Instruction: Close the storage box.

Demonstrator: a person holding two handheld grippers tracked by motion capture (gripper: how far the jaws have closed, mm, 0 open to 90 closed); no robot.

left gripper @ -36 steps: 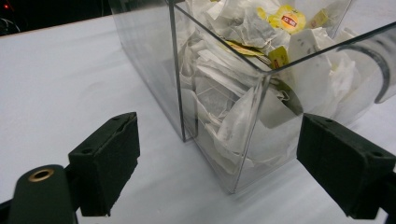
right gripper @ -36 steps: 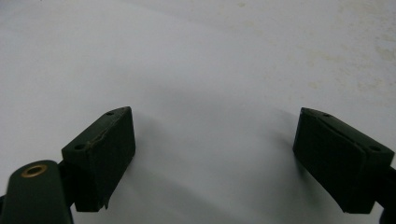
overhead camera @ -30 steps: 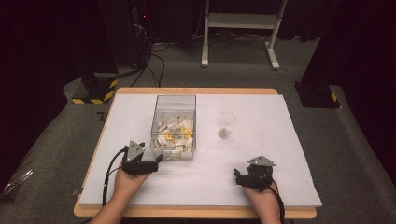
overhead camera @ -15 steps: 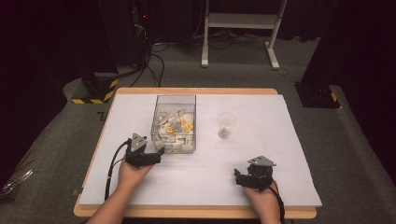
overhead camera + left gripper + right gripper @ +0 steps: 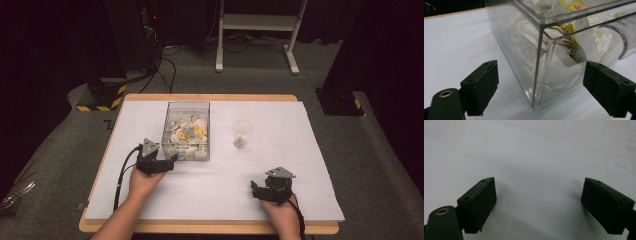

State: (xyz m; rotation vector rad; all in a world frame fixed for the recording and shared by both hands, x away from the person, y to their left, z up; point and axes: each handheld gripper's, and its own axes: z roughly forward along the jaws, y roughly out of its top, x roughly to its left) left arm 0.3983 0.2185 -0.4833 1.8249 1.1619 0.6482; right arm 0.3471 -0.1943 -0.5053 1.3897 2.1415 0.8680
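A clear plastic box full of white and yellow packets stands left of the table's middle. My left gripper is open at the box's near left corner, which rises between its jaws in the left gripper view; the pads stand apart from the walls. A small clear cup with something pale at its bottom stands to the right of the box. My right gripper rests open near the table's front right, its jaws wide over the bare white mat with nothing between them.
The white mat covers a wooden table top. Beyond the far edge are a white frame stand, cables on the floor and a black-and-yellow foot at the left.
My left hand has moved forward and slightly right toward the box's near left corner. The right hand has stayed still.
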